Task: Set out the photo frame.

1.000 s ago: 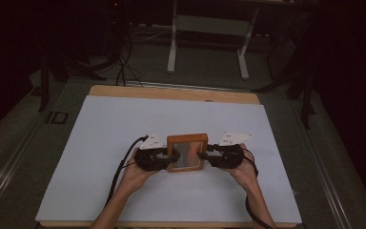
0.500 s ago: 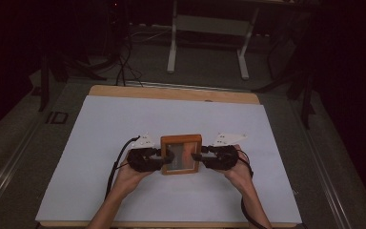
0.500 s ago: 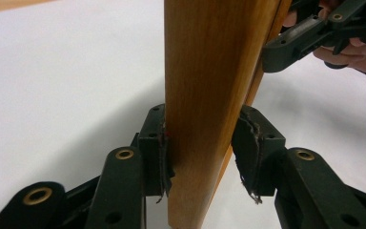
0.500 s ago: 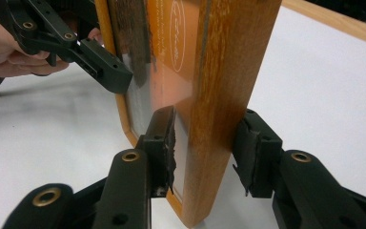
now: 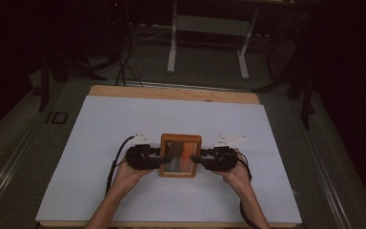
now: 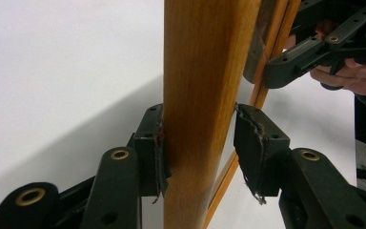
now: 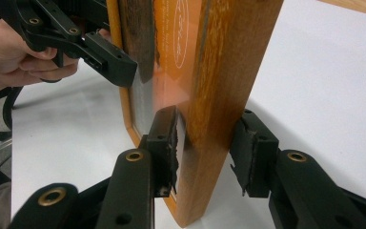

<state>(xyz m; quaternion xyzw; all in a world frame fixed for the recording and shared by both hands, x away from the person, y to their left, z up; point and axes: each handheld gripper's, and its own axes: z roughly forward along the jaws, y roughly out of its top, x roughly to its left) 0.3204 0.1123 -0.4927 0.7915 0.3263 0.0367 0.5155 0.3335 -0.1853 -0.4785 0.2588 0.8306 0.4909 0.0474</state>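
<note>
Two grippers flank the wooden picture frame [image 5: 181, 155], which lies near the middle of the white table sheet [image 5: 100, 124]. Your left gripper [image 6: 198, 152] straddles the frame's left side rail; its jaws have just been opening, and one pad touches the wood while the other stands clear of it. Your right gripper [image 7: 205, 152] straddles the opposite rail, jaws just closing, one pad against the glass side, the other a sliver off the wood.
</note>
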